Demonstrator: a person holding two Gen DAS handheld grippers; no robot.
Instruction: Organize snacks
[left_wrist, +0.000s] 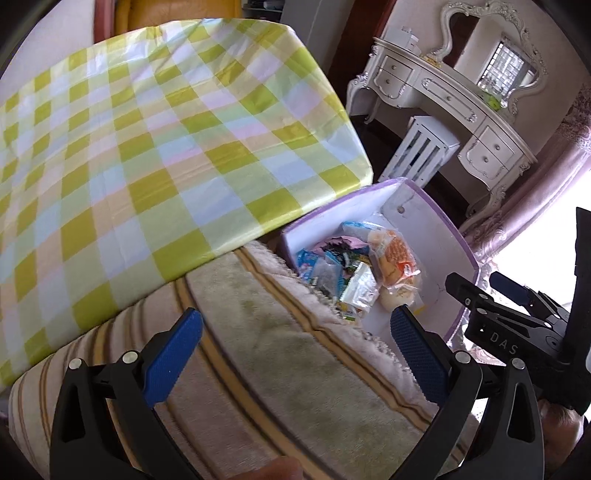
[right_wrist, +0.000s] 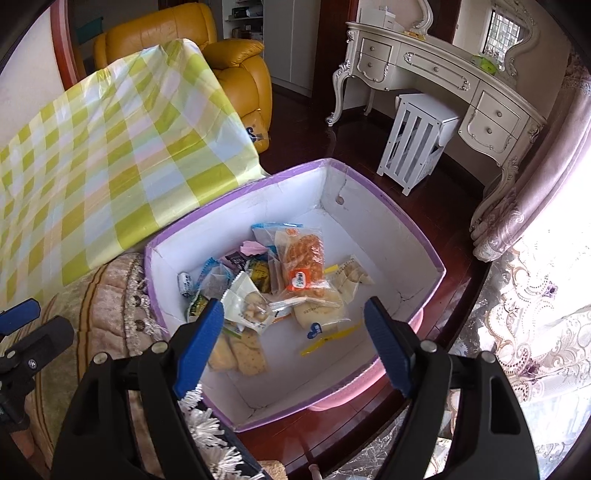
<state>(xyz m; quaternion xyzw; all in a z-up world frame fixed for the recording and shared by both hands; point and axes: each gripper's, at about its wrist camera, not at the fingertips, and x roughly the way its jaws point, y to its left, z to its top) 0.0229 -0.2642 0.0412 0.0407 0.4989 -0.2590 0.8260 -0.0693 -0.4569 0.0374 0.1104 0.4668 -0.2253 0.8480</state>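
One box (right_wrist: 384, 236), two empty tools

Left gripper (left_wrist: 295, 325) fingers wide apart, empty; right gripper (right_wrist: 295, 317) likewise, both angled down.

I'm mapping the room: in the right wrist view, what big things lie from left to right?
Checked tablecloth → yellow armchair → purple-rimmed snack box → white slatted stool → lace curtain.
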